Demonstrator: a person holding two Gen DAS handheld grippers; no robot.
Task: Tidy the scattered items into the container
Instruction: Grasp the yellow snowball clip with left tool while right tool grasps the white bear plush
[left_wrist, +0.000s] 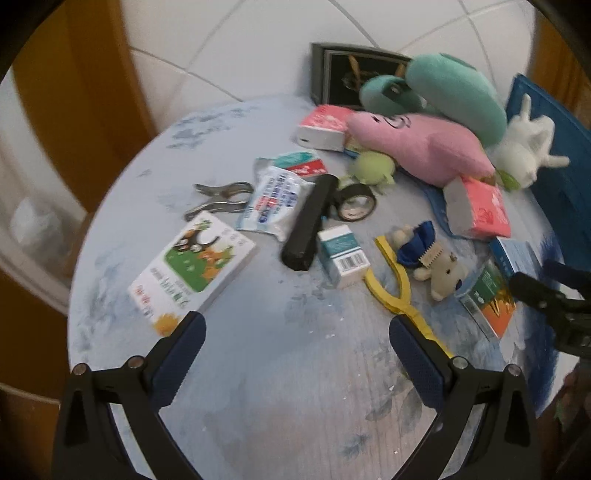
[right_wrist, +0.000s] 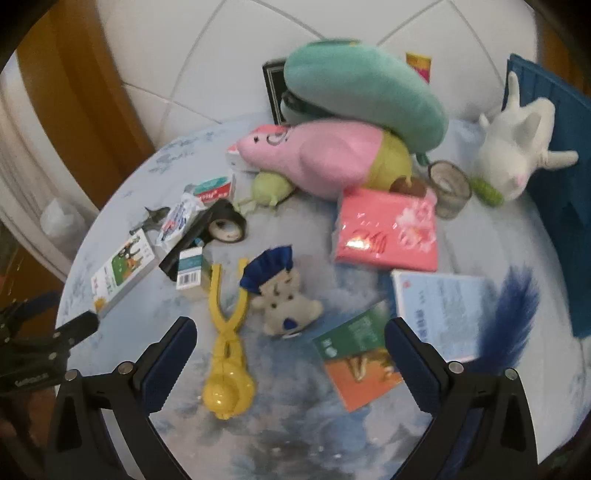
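1. Both grippers hang above the near edge of the round desk (left_wrist: 258, 369), nothing in either. The left gripper (left_wrist: 297, 334) has its jaws wide apart, and so does the right gripper (right_wrist: 290, 341); by my reckoning they are sizing up a first pick.
2. The clutter is spread everywhere: a yellow slingshot toy (right_wrist: 225, 354) lies flat just ahead of the right gripper, with a small bear plush (right_wrist: 284, 302) touching its fork.
3. Far back, a green plush (right_wrist: 362, 96) rests on a pink plush (right_wrist: 317, 155), piled rather than packed.
4. The blue container (right_wrist: 554, 177) stands at the far right edge, a white plush (right_wrist: 513, 147) leaning on it.
5. A card box (left_wrist: 192, 273) sits near the left gripper, loose and easy to reach.
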